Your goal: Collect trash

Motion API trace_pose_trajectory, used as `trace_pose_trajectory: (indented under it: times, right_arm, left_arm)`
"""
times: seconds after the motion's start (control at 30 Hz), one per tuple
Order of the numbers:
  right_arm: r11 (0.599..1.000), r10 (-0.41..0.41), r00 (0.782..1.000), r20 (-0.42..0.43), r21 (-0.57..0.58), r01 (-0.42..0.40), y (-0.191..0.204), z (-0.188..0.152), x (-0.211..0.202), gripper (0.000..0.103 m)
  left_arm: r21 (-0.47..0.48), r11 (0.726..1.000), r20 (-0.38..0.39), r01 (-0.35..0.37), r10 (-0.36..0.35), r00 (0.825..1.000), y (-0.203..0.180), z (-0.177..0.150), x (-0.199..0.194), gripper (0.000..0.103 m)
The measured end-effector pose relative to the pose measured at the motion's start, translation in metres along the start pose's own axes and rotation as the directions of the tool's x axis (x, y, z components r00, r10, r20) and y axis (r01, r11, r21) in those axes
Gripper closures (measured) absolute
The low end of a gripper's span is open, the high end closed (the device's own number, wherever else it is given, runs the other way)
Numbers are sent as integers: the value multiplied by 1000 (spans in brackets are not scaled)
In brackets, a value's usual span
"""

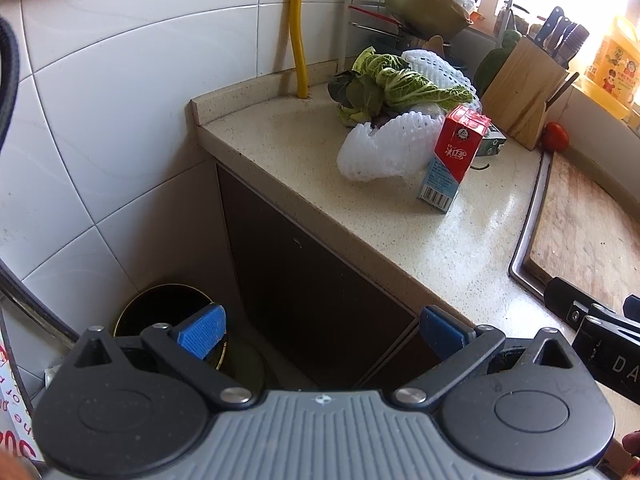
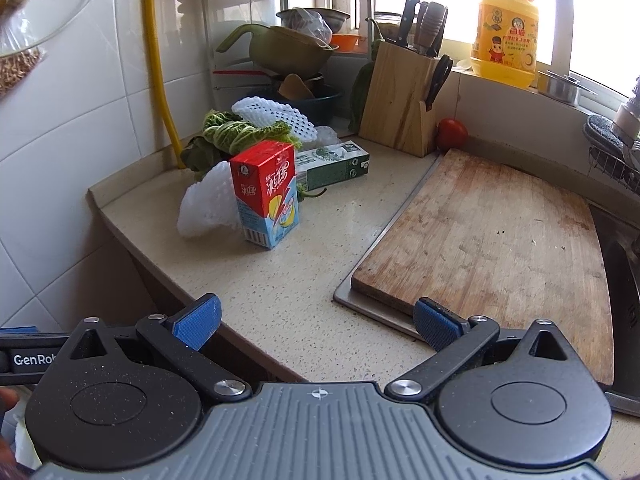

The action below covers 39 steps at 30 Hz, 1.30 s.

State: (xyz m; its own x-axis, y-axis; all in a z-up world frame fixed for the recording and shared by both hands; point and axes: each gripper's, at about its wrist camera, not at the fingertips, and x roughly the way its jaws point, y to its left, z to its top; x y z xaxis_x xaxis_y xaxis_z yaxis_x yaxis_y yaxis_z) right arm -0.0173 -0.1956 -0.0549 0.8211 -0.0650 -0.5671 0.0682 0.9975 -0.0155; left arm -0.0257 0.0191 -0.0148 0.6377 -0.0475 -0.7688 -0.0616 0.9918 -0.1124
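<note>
A red and blue drink carton (image 1: pixel 450 158) (image 2: pixel 266 192) stands upright on the speckled counter. Behind it lie white foam fruit nets (image 1: pixel 380 148) (image 2: pixel 206 208), wilted cabbage leaves (image 1: pixel 404 80) (image 2: pixel 236 130) and a flat green box (image 2: pixel 336 162). A black trash bin (image 1: pixel 160 316) stands on the floor below the counter's left end. My left gripper (image 1: pixel 322 334) is open and empty, held off the counter edge above the cabinet and bin. Over the counter's front edge, my right gripper (image 2: pixel 316 326) is open with nothing between its fingers.
A wooden cutting board (image 2: pixel 492 240) (image 1: pixel 588 232) covers the sink on the right. A knife block (image 2: pixel 402 96) (image 1: pixel 524 88), a tomato (image 2: pixel 452 132), a dish rack with a green bowl (image 2: pixel 288 48), a yellow detergent bottle (image 2: pixel 506 32) and a yellow pipe (image 1: pixel 299 28) line the back.
</note>
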Motion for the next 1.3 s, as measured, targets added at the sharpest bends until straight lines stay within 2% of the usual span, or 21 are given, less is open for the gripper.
trace_pose_trajectory:
  times: [1.03, 1.3]
  right_arm:
    - [1000, -8, 1000, 9, -19, 8, 11, 1, -4, 0]
    - [999, 34, 999, 4, -43, -34, 19, 11, 12, 0]
  left_arm:
    - [-8, 1000, 13, 19, -18, 1000, 9, 3, -4, 1]
    - [-25, 1000, 5, -9, 9, 1000, 13, 6, 1, 1]
